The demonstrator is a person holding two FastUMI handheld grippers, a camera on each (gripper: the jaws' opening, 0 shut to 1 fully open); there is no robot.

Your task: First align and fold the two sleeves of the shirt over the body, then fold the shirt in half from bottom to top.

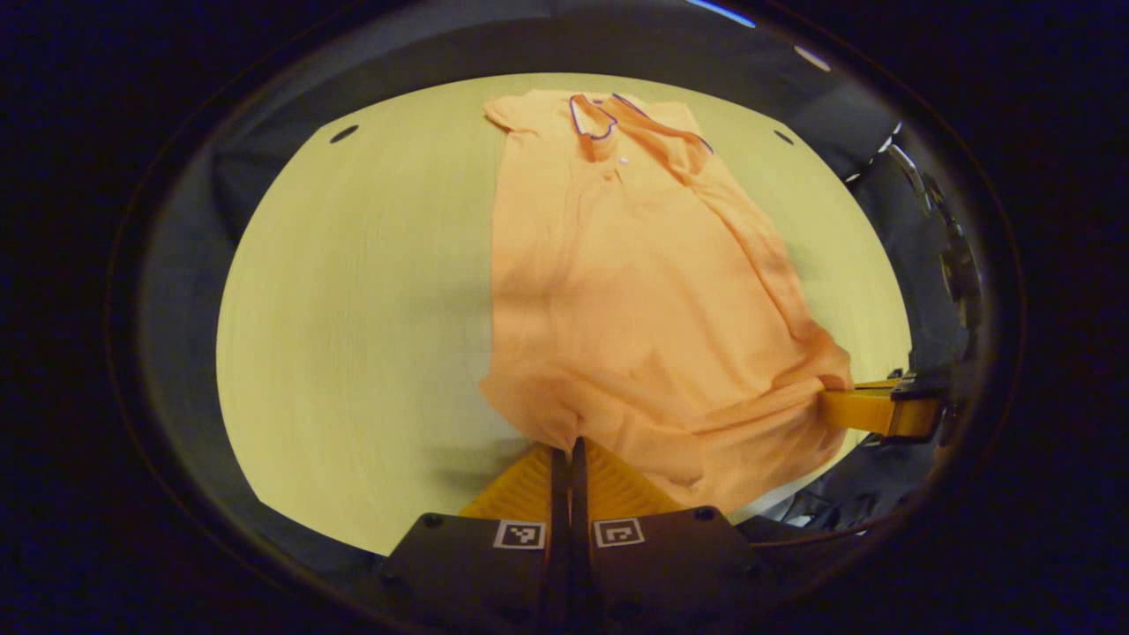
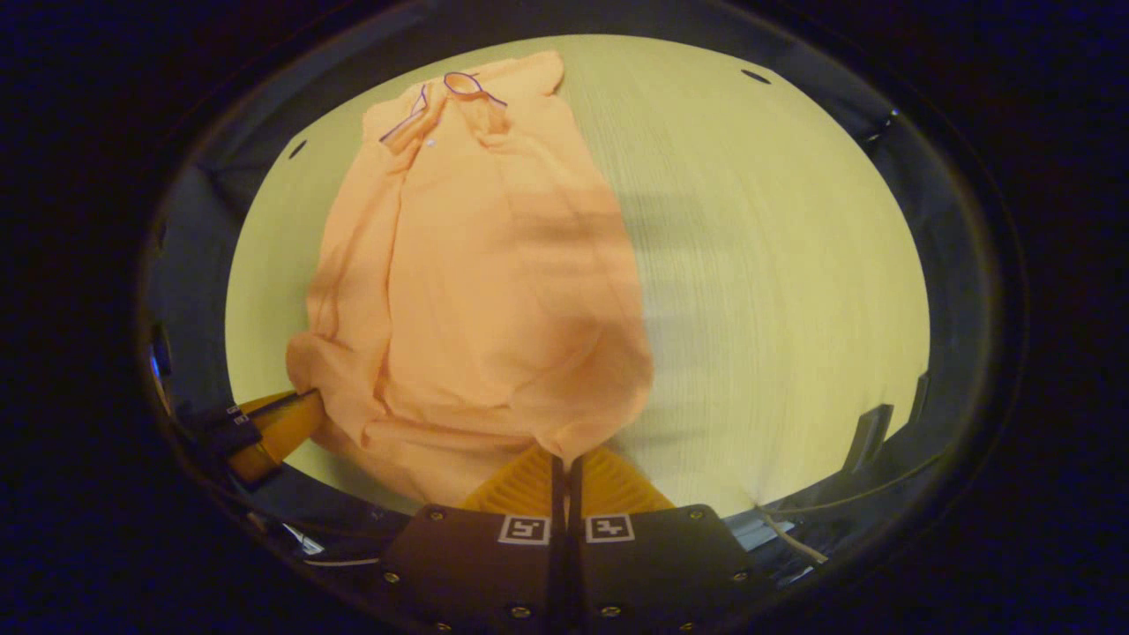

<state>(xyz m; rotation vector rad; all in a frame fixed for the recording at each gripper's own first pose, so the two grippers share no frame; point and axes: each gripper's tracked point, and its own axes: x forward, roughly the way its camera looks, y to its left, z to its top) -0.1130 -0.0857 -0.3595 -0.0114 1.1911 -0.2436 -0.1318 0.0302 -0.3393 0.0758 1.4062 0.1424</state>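
An orange polo shirt (image 1: 635, 291) lies lengthwise on the pale wooden table (image 1: 370, 291), its purple-trimmed collar (image 1: 600, 119) at the far end. Both sleeves are folded in, so the body forms a narrow strip. My left gripper (image 1: 564, 450) is shut on one near hem corner, and the cloth bunches at its fingertips. The right gripper (image 1: 833, 401) pinches the other hem corner at the right. In the right gripper view the shirt (image 2: 476, 265) stretches away to its collar (image 2: 459, 88). There my right gripper (image 2: 564, 460) is shut on the hem, and the left gripper (image 2: 309, 401) holds the corner at the left.
The table (image 2: 776, 265) is bare to the outer side of the shirt in each view. Small dark holes (image 1: 344, 134) mark its far corners. A thin cable (image 2: 785, 529) runs along the near table edge. Dark booth walls surround the table.
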